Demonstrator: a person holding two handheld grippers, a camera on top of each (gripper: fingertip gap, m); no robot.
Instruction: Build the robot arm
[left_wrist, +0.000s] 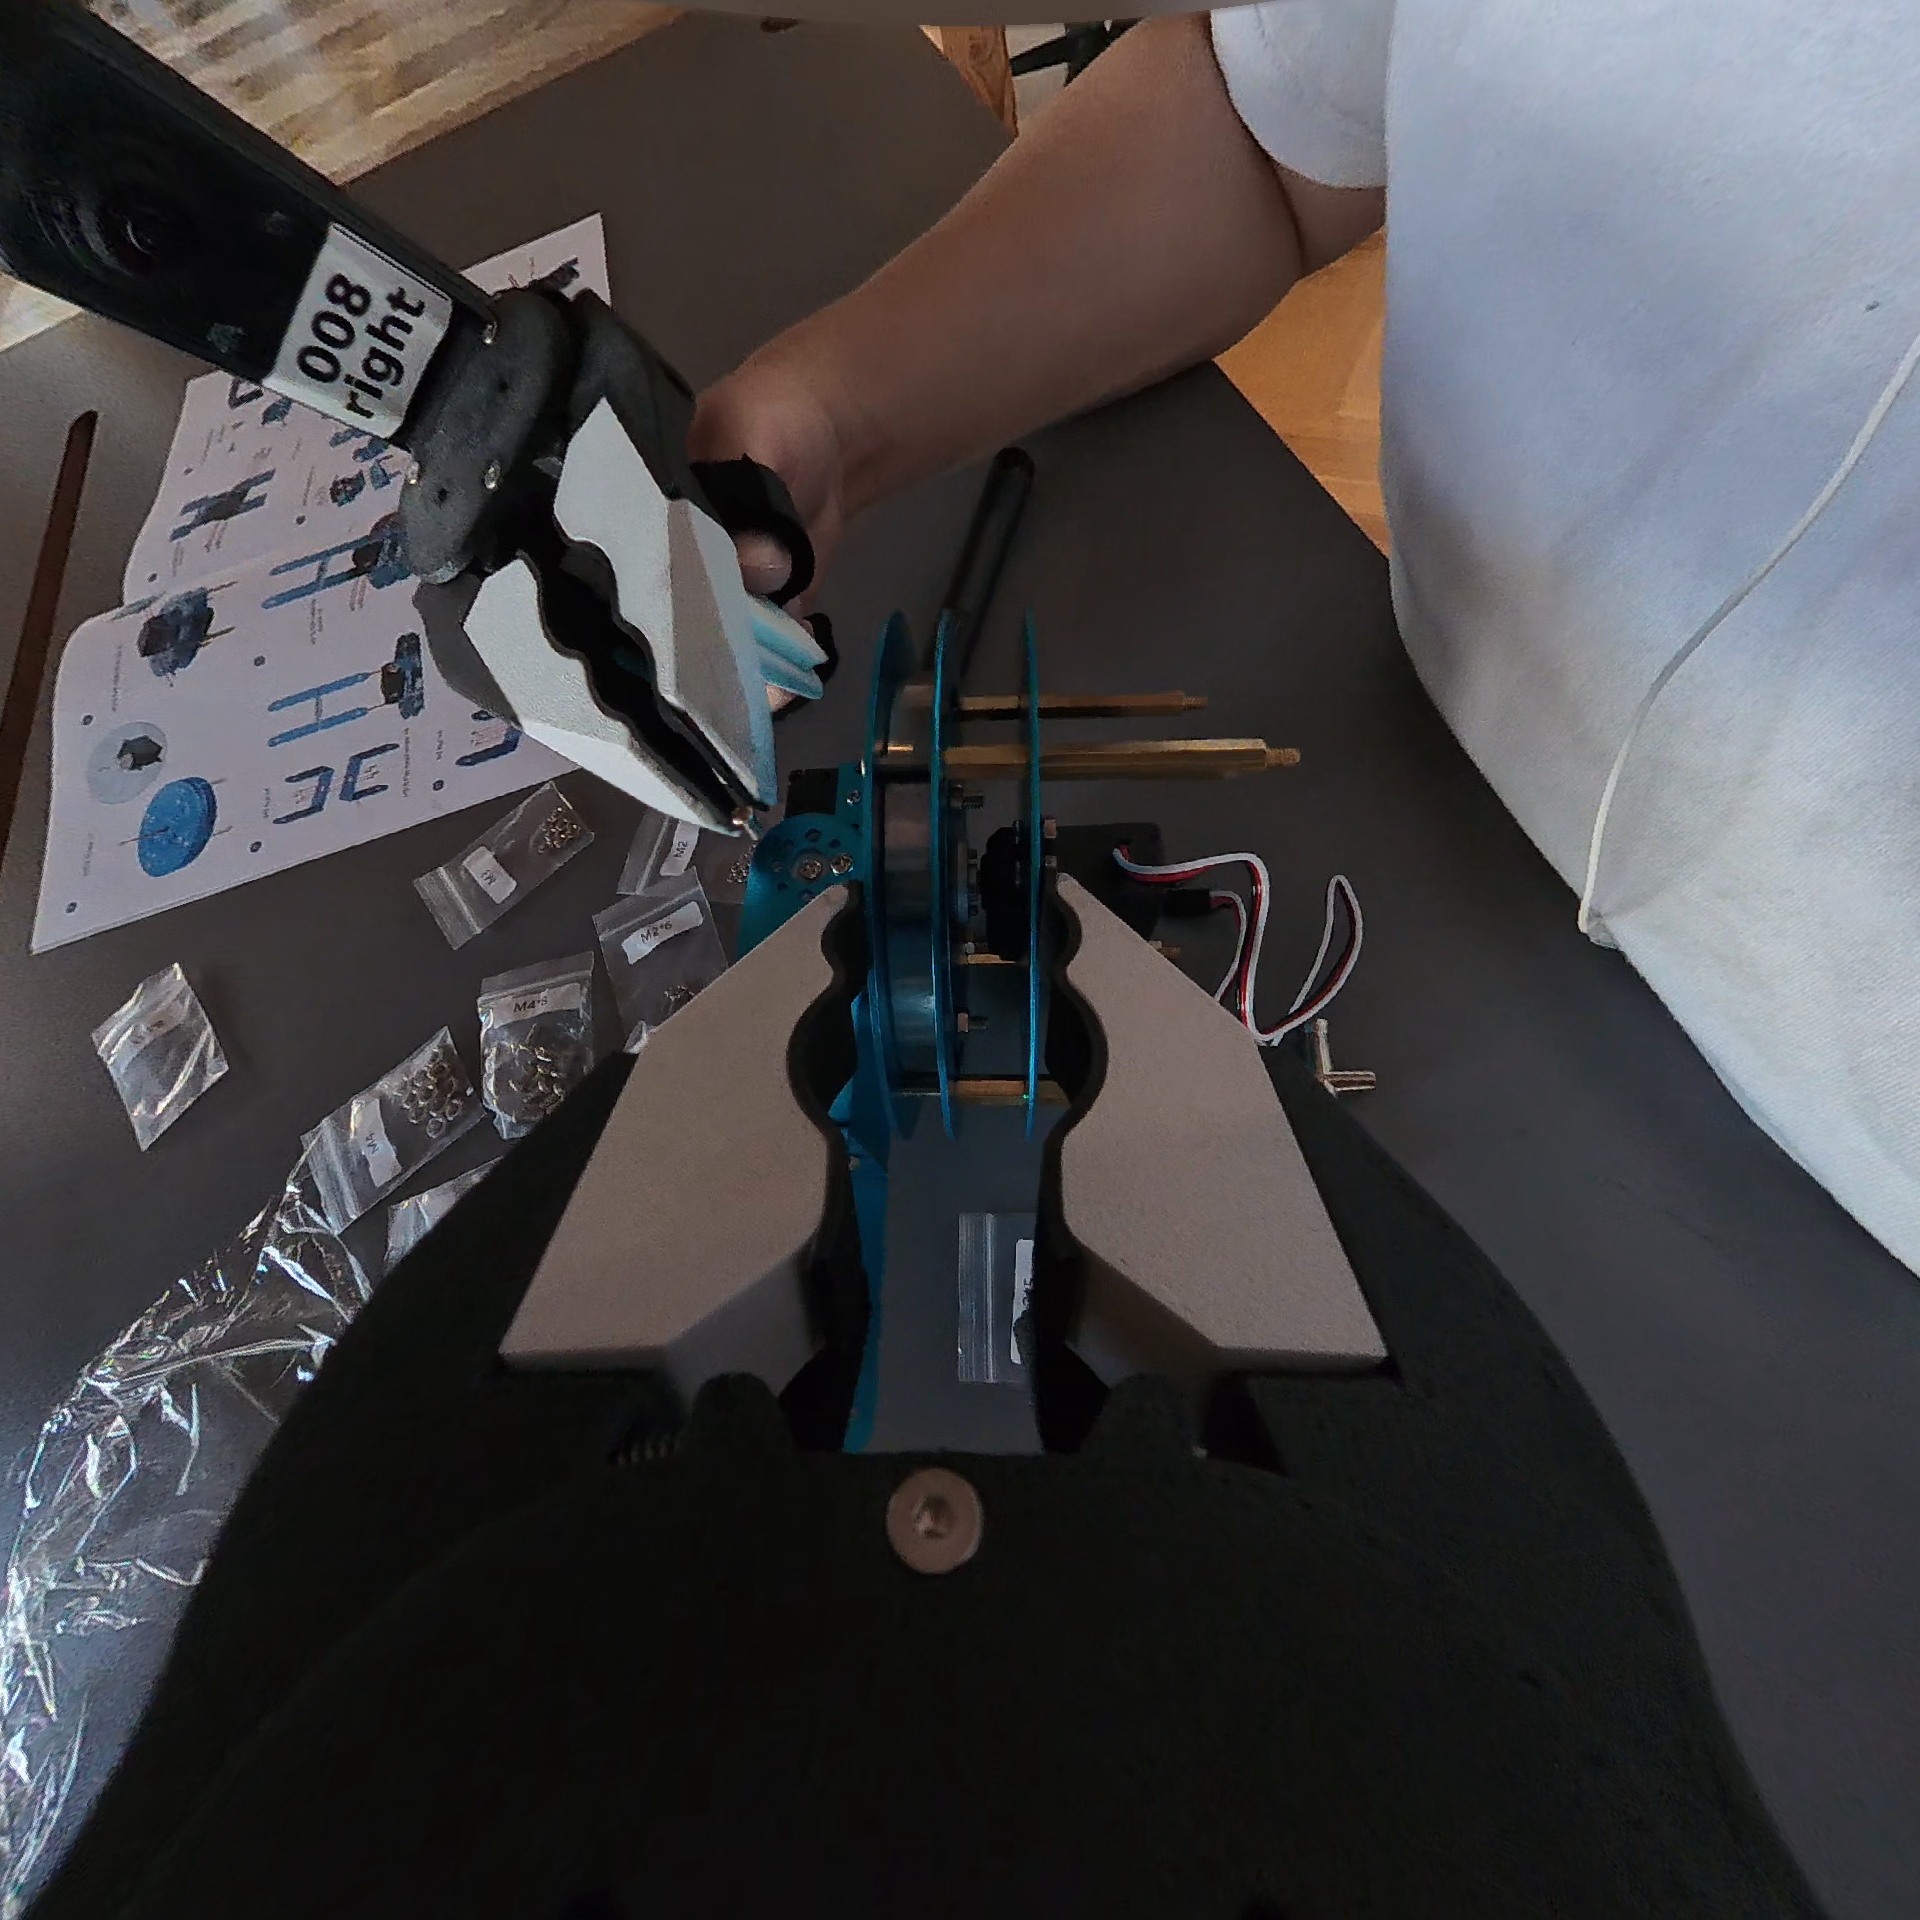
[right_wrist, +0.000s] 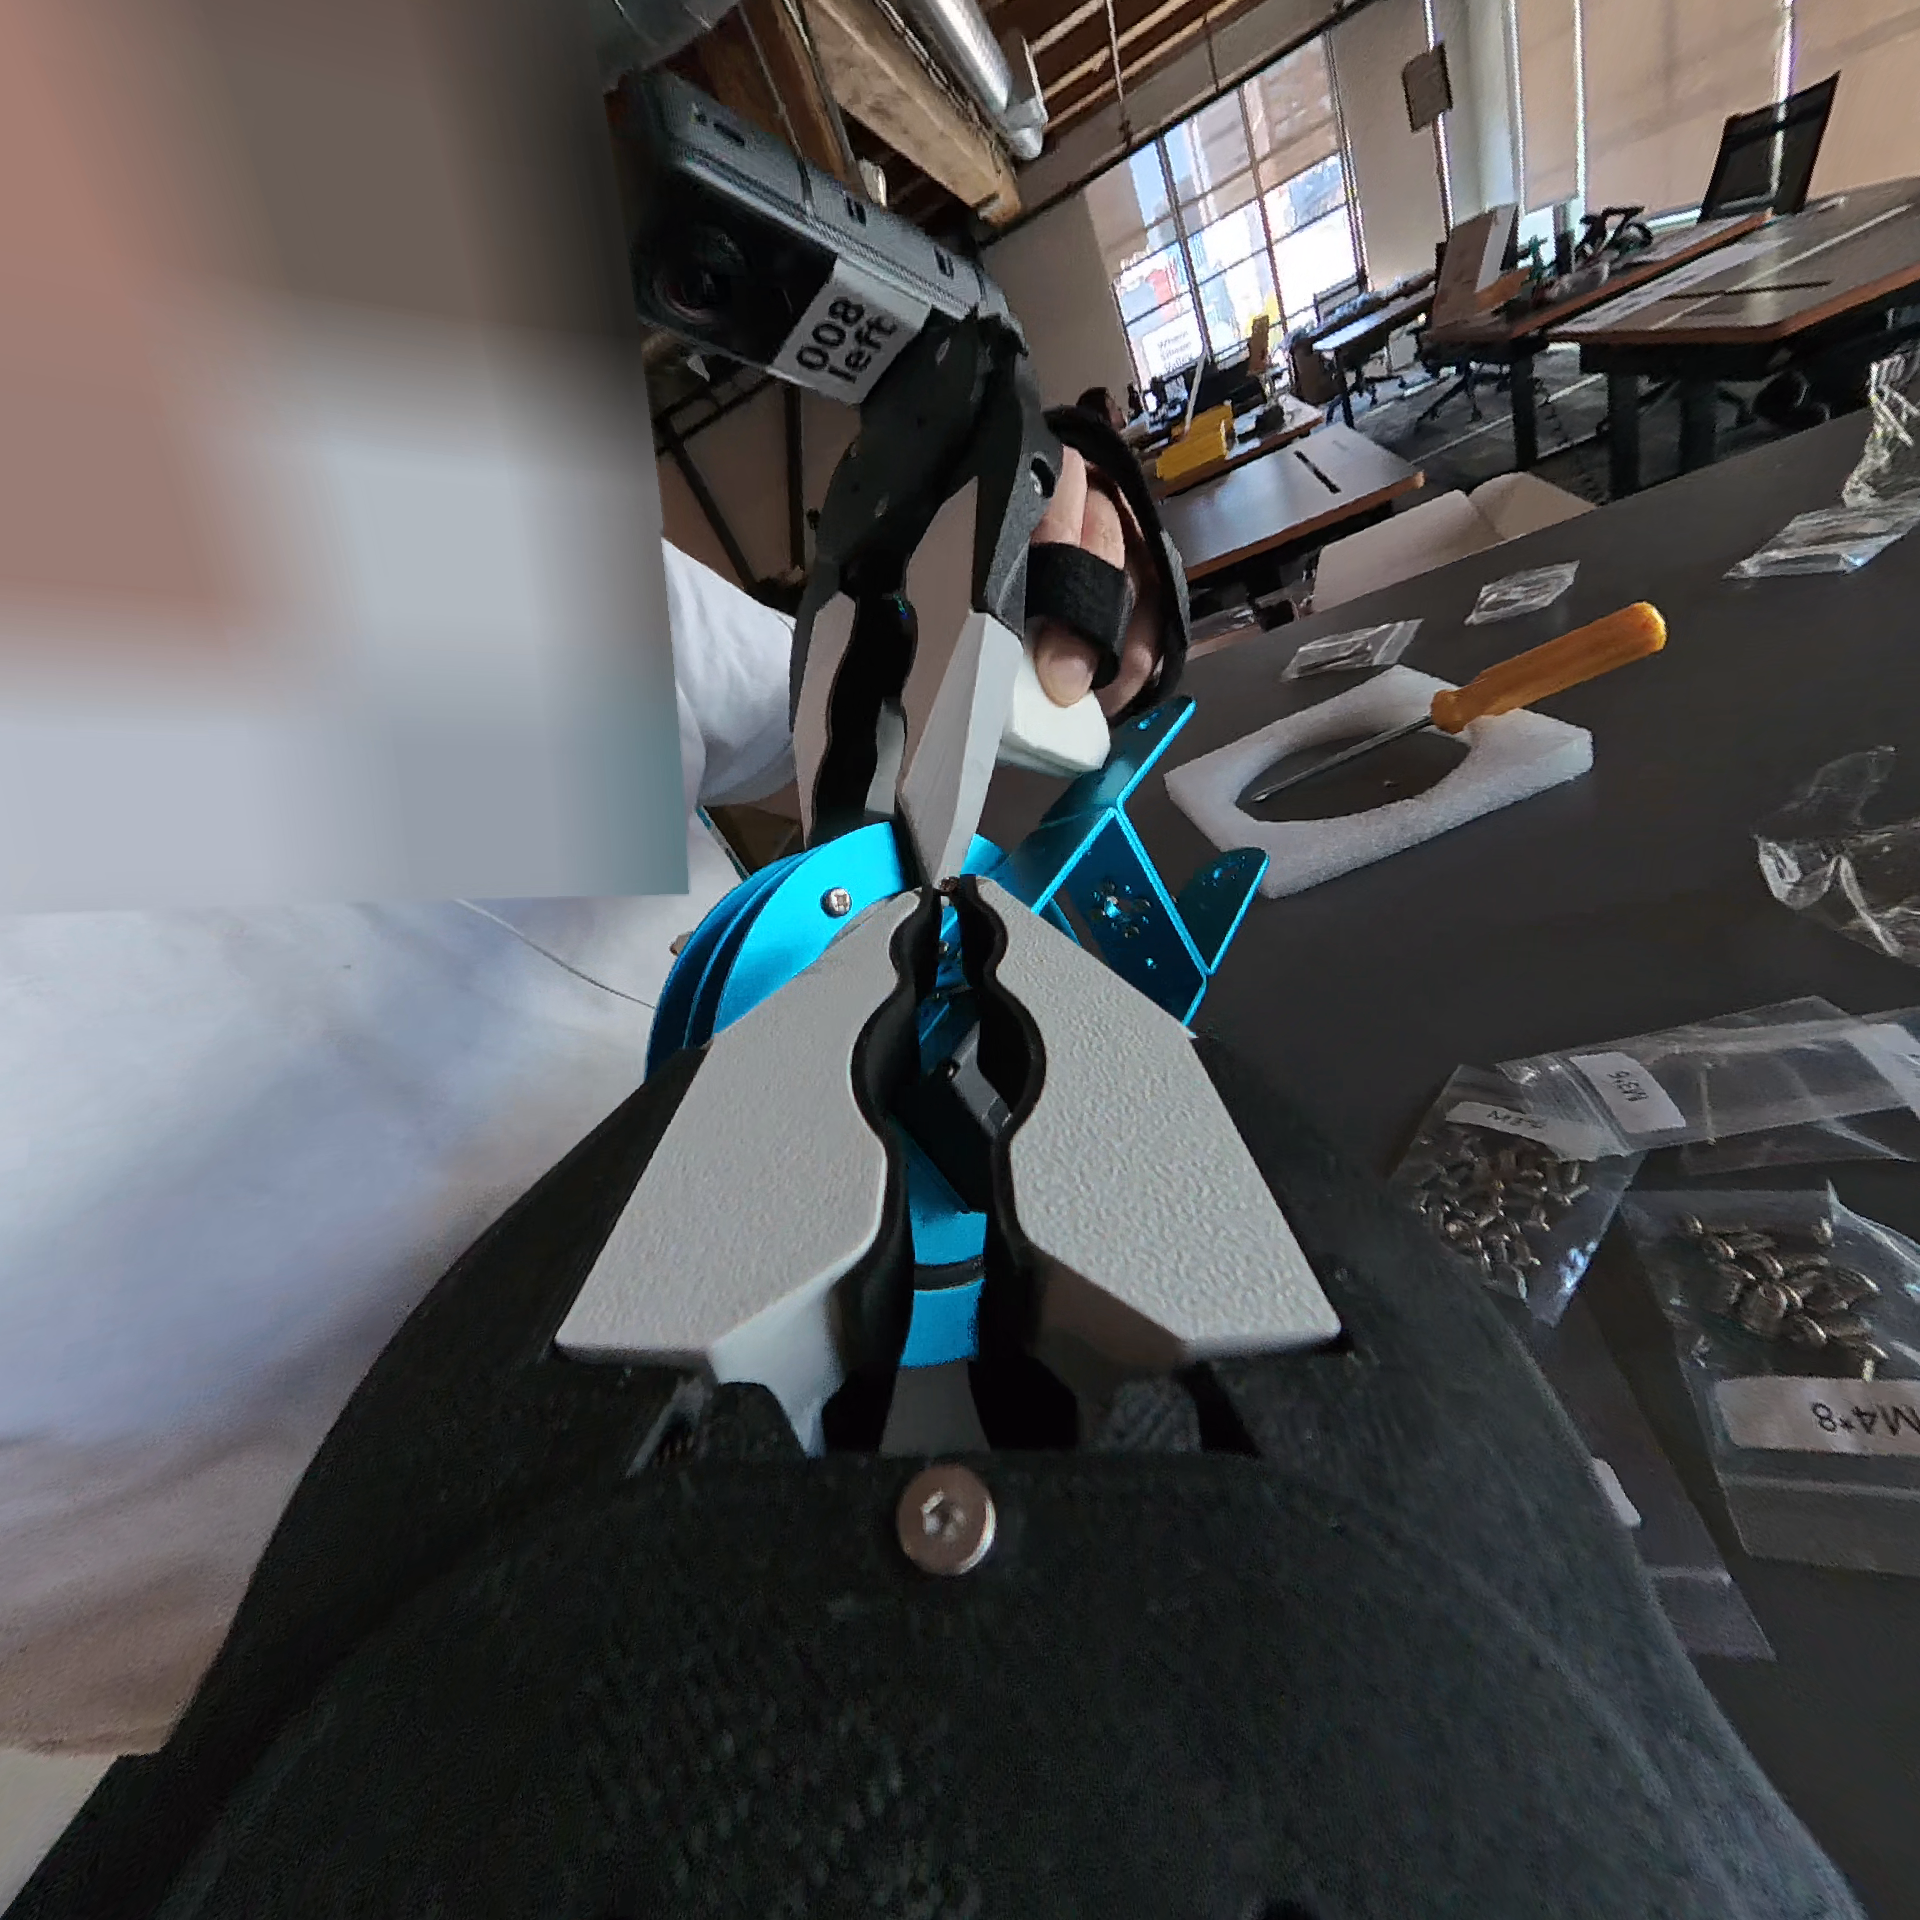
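A blue metal assembly of round plates (left_wrist: 940, 831) on brass standoffs (left_wrist: 1122, 756) stands on edge on the dark table (left_wrist: 1558, 1195). It carries a black servo (left_wrist: 1013, 862) with red, white and black wires (left_wrist: 1278, 935). My left gripper (left_wrist: 956, 894) is shut across the plates and holds them. My right gripper (right_wrist: 948, 891) is shut on a small screw (right_wrist: 948, 884), with its tips at the blue hub and bracket (right_wrist: 1122, 862). In the left wrist view the right gripper (left_wrist: 743, 824) comes in from the upper left. In the right wrist view the left gripper (right_wrist: 894, 842) comes down from above.
An instruction sheet (left_wrist: 312, 644), several small bags of screws (left_wrist: 520, 1049) and crumpled plastic wrap (left_wrist: 156, 1403) lie to the left. A black-handled tool (left_wrist: 987, 540) lies behind the assembly. An orange screwdriver (right_wrist: 1538, 665) rests on a white foam frame (right_wrist: 1351, 831). More screw bags (right_wrist: 1766, 1299) lie at the right. The grippers' ends are close to 4 centimetres from one another.
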